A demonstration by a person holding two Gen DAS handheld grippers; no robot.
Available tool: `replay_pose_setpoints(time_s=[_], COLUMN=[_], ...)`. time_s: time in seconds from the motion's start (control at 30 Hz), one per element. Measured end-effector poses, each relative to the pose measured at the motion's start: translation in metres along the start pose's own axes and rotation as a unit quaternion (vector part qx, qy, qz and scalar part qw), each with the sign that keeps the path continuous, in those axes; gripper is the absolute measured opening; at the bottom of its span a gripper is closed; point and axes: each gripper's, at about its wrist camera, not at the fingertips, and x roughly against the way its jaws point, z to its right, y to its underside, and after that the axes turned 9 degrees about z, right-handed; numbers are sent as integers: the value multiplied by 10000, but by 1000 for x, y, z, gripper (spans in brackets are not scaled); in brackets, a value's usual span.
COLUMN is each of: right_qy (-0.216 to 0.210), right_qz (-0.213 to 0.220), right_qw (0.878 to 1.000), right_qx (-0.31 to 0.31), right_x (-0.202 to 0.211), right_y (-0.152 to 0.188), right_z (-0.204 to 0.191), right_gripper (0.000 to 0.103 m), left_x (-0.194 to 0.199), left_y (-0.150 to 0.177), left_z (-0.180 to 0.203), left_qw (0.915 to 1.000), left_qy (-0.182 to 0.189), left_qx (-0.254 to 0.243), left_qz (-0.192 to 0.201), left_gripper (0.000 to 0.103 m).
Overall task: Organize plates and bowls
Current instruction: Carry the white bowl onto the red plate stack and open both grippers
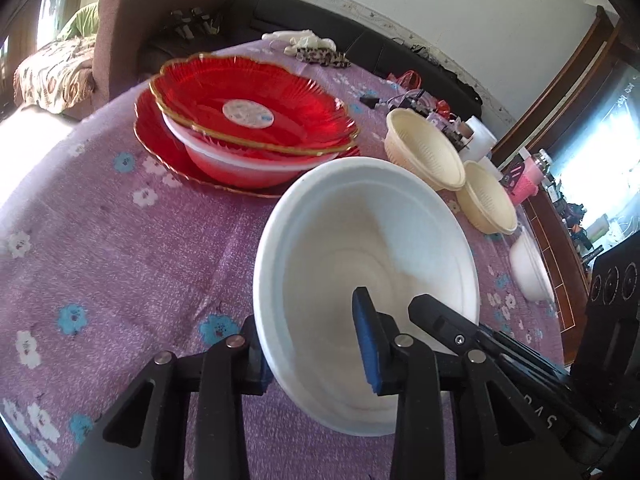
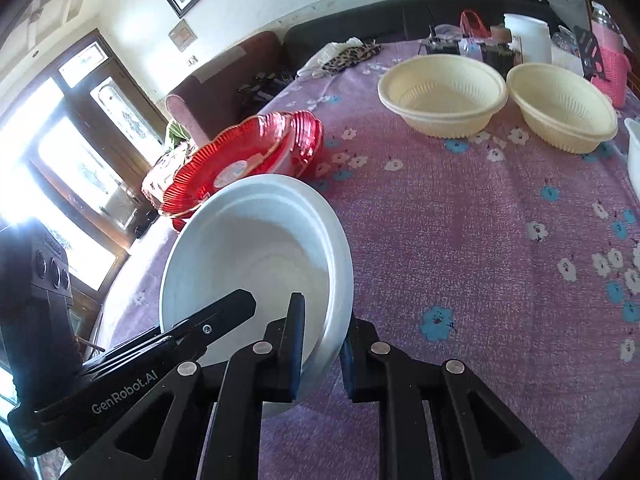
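Both grippers grip one white bowl (image 1: pixel 360 264), also in the right wrist view (image 2: pixel 256 252), held tilted above the purple flowered tablecloth (image 1: pixel 120 240). My left gripper (image 1: pixel 316 348) is shut on its near rim, one finger outside and one inside. My right gripper (image 2: pixel 320 350) is shut on the opposite rim; its finger shows in the left view (image 1: pixel 448 316). A red plate (image 1: pixel 248 108) rests on a white bowl (image 1: pixel 240 164) on another red plate (image 1: pixel 168 156); the stack shows in the right view (image 2: pixel 240 164). Two cream bowls (image 2: pixel 444 96) (image 2: pixel 560 108) stand further back.
Another white bowl (image 1: pixel 532 272) sits at the table's right edge. Clutter lines the far edge: a white cup (image 2: pixel 528 38), a pink basket (image 2: pixel 612 68), cables, a leopard-print cloth (image 2: pixel 352 56). A brown armchair (image 1: pixel 132 28) and black sofa stand beyond.
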Motion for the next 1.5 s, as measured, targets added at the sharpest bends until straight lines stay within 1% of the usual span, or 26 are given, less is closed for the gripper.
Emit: replay_pose_setpoints(time_s=[0.17, 0.33, 0.5, 0.6, 0.67, 0.77, 0.87, 0.93, 1.07, 1.17, 1.37, 1.5], right_qy=[-124, -230, -313, -271, -168, -160, -145, -118, -117, -40, 88, 138], right_qz=[223, 488, 750, 867, 905, 741, 473, 328, -32, -233, -446, -516], right_qw=[9996, 9976, 9936, 9906, 9887, 9901, 9932, 9946, 9973, 9977, 9972, 9968], right_qx=[145, 434, 780, 1021, 1186, 1182, 1058, 978, 720, 635, 596, 595], right_x=[25, 46, 51, 47, 38, 16, -15, -34, -75, -97, -122, -130], right_y=[-8, -26, -66, -92, -109, -130, -141, -141, -137, -134, -134, -133], right_z=[-20, -49, -88, -110, -125, -133, -130, -125, -105, -96, -86, -82], right_gripper=[18, 18, 18, 18, 18, 18, 18, 18, 18, 18, 18, 18], left_x=[40, 78, 89, 81, 73, 56, 36, 18, -21, -45, -70, -73], left_y=[-11, -37, -78, -104, -120, -139, -147, -149, -145, -143, -142, -146], left_z=[8, 18, 17, 12, 8, -4, -13, -21, -41, -50, -55, -54], left_qw=[9987, 9928, 9880, 9871, 9867, 9883, 9892, 9906, 9950, 9959, 9961, 9961], left_qy=[12, -120, -336, -460, -535, -623, -742, -801, -796, -830, -863, -860], left_qx=[-163, -479, -628, -642, -638, -569, -569, -528, -306, -226, -176, -182], left_qz=[489, 1092, 1369, 1393, 1396, 1270, 1132, 979, 524, 274, -9, -34], left_gripper=[33, 33, 33, 33, 33, 33, 33, 33, 33, 33, 33, 34])
